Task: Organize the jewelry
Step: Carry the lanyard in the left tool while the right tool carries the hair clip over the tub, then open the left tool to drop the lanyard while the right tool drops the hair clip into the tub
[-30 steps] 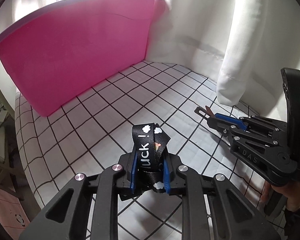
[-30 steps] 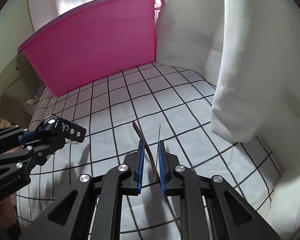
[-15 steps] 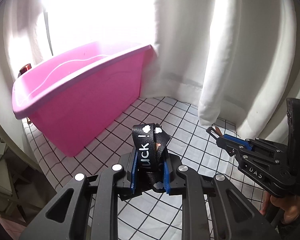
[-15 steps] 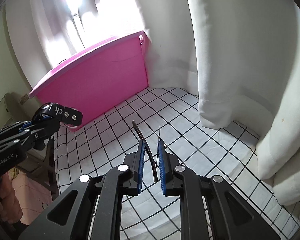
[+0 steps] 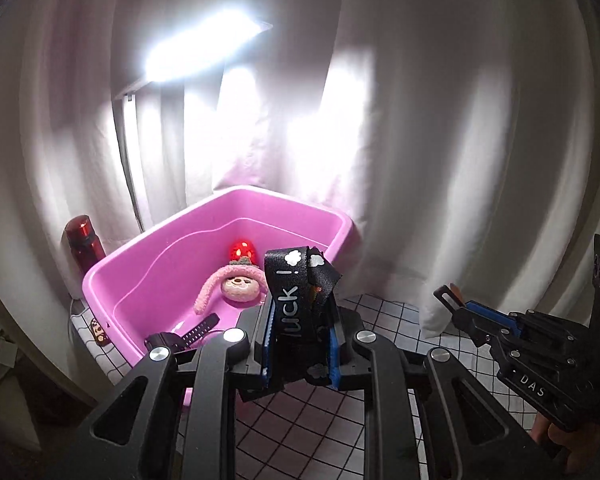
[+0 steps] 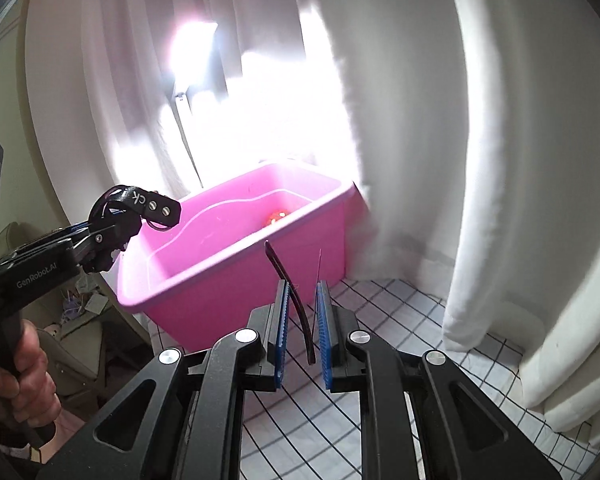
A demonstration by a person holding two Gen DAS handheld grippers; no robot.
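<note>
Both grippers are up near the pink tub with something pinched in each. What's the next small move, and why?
Probably carry the left gripper forward over the pink tub's open top, then let go. It is shut on the black strap, which sits short of the rim, while a plush toy and a watch already lie inside. The right gripper, shut on a thin dark strip, could follow.

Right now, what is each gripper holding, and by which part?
The left gripper clamps a black printed ribbon band around its folded middle. The right gripper holds a thin dark strip by its lower end; the contact is hard to see.
</note>
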